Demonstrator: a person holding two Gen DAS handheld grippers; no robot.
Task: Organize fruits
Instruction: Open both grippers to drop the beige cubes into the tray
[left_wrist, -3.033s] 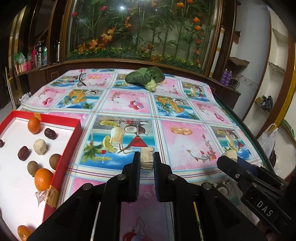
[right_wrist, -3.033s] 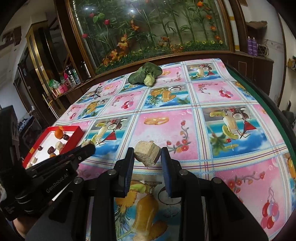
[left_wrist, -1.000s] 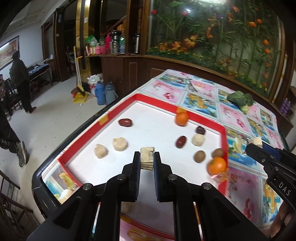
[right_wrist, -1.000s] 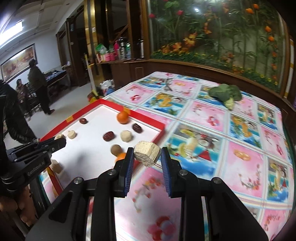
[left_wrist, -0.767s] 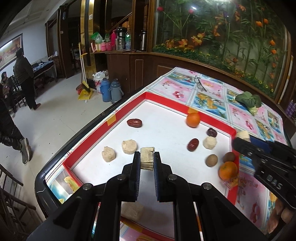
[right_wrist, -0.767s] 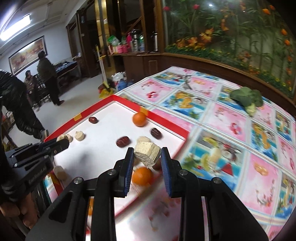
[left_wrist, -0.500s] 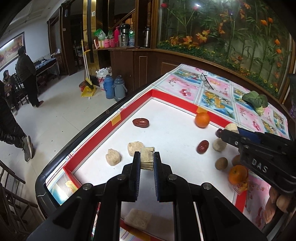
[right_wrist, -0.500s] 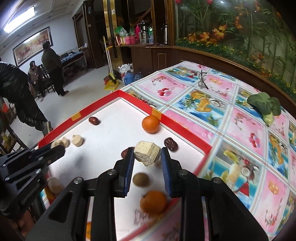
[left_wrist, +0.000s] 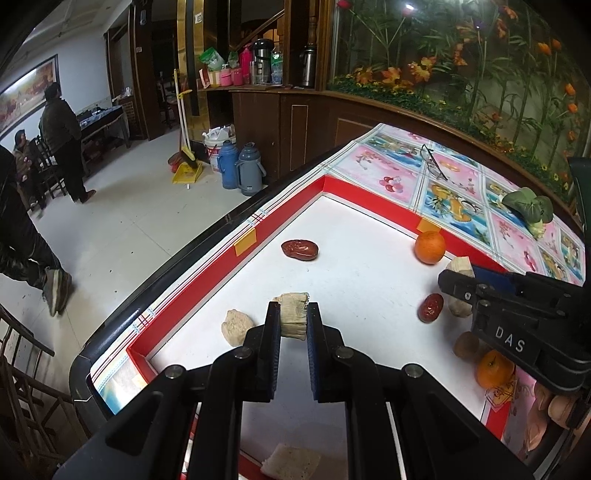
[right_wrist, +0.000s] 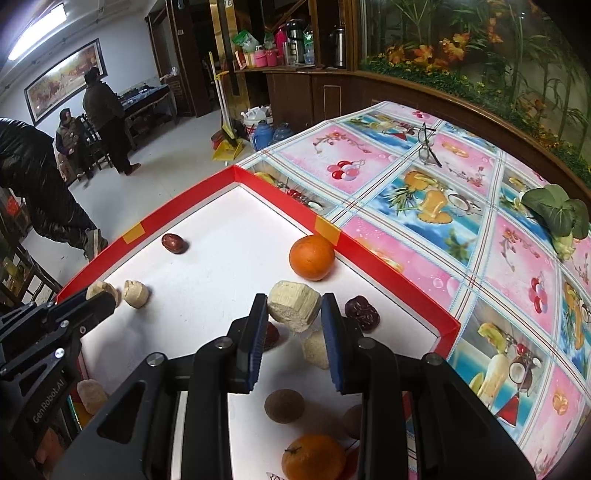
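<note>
A red-rimmed tray with a white floor holds oranges, dark red dates, brown round fruits and pale beige chunks. My left gripper is shut on a beige chunk, held over the tray's near left part. My right gripper is shut on a larger beige chunk, held over the tray's right side above another pale chunk. The right gripper also shows in the left wrist view. The left gripper also shows in the right wrist view.
The tray sits on a fruit-patterned tablecloth. Eyeglasses and a leafy green vegetable lie on the cloth farther back. The table edge drops to the floor at left, where people stand and thermoses sit.
Both grippers, each still holding its chunk, moved further over the tray. The right gripper now hangs lower, above the fruit at the tray's right side.
</note>
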